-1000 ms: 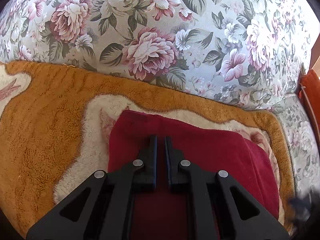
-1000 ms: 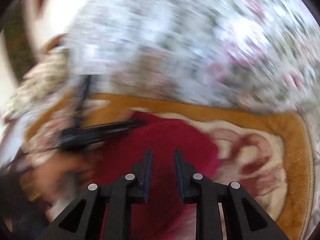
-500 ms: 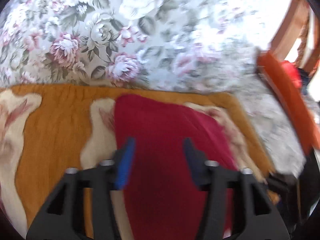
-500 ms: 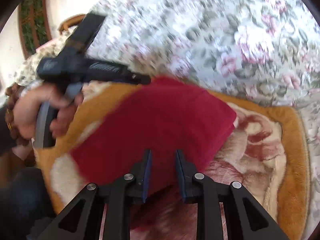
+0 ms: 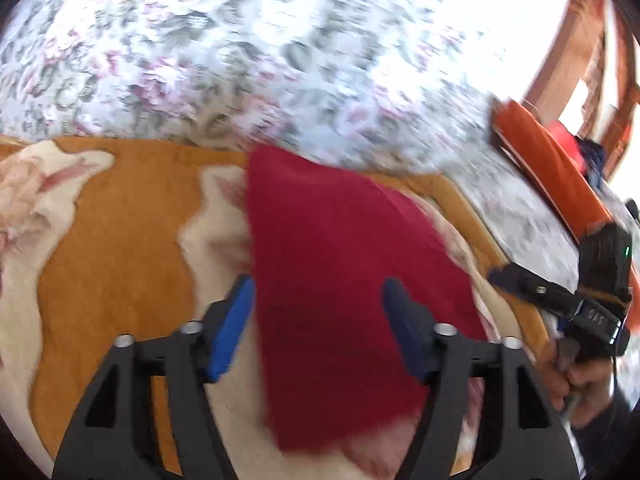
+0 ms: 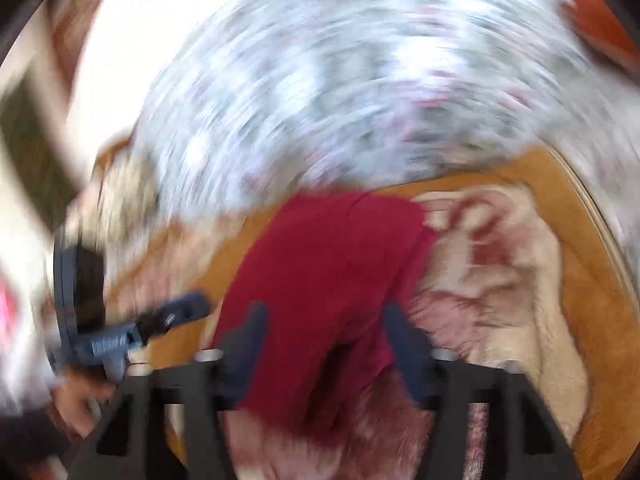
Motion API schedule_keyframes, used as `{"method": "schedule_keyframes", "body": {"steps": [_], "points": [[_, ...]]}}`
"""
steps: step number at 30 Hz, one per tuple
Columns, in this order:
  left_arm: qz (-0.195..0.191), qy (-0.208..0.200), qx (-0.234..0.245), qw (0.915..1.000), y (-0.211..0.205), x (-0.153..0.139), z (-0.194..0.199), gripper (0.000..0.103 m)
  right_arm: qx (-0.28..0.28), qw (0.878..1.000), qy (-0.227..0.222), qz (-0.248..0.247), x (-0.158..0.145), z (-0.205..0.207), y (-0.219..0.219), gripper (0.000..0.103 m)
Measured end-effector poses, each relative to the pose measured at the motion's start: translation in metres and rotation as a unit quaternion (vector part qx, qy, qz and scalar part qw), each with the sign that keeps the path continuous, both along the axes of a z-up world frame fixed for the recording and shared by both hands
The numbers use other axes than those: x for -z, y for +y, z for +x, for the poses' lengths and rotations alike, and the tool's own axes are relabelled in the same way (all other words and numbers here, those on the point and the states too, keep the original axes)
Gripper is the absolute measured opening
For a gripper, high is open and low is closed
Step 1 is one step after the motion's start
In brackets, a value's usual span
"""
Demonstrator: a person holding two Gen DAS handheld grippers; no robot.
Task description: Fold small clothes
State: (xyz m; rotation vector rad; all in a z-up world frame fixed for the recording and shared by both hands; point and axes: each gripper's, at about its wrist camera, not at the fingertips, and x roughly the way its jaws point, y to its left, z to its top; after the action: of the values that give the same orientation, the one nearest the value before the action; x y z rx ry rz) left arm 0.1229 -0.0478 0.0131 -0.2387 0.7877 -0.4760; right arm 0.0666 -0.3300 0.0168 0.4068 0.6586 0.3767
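the small red garment (image 5: 340, 280) is folded into a flat, roughly rectangular pad; plain deep crimson, no print that shows; lying on the fuzzy orange-and-cream blanket (image 5: 120, 260), its far edge up near the floral fabric (image 5: 240, 60); edges blurry

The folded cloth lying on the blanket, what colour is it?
Dark red, plain, with no pattern. The cloth shows best in the left wrist view.
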Motion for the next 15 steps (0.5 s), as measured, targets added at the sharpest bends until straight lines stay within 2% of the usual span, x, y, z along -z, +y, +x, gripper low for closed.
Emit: {"method": "schedule_keyframes", "body": {"steps": [1, 3, 6, 10, 12, 15], "points": [[-0.01, 0.023, -0.002, 0.9997, 0.001, 0.007, 0.015, 0.072, 0.025, 0.998, 0.023, 0.045, 0.009, 0.01, -0.012, 0.066], [-0.026, 0.06, -0.002, 0.9979, 0.001, 0.023, 0.034, 0.072, 0.034, 0.991, 0.06, 0.112, 0.026, 0.029, -0.023, 0.066], [-0.063, 0.089, 0.014, 0.9939, -0.004, 0.038, 0.047, 0.072, 0.016, 0.981, 0.091, 0.173, 0.045, 0.048, -0.021, 0.066], [-0.1, 0.11, 0.022, 0.9887, -0.006, 0.055, 0.047, 0.078, -0.001, 0.976, 0.111, 0.189, 0.058, 0.064, -0.014, 0.066], [-0.118, 0.102, 0.021, 0.9875, -0.003, 0.059, 0.046, 0.079, -0.008, 0.977, 0.101, 0.188, 0.063, 0.067, -0.016, 0.065], [-0.128, 0.091, 0.024, 0.9873, -0.002, 0.06, 0.043, 0.079, -0.021, 0.982, 0.08, 0.168, 0.067, 0.064, -0.016, 0.056]]}}
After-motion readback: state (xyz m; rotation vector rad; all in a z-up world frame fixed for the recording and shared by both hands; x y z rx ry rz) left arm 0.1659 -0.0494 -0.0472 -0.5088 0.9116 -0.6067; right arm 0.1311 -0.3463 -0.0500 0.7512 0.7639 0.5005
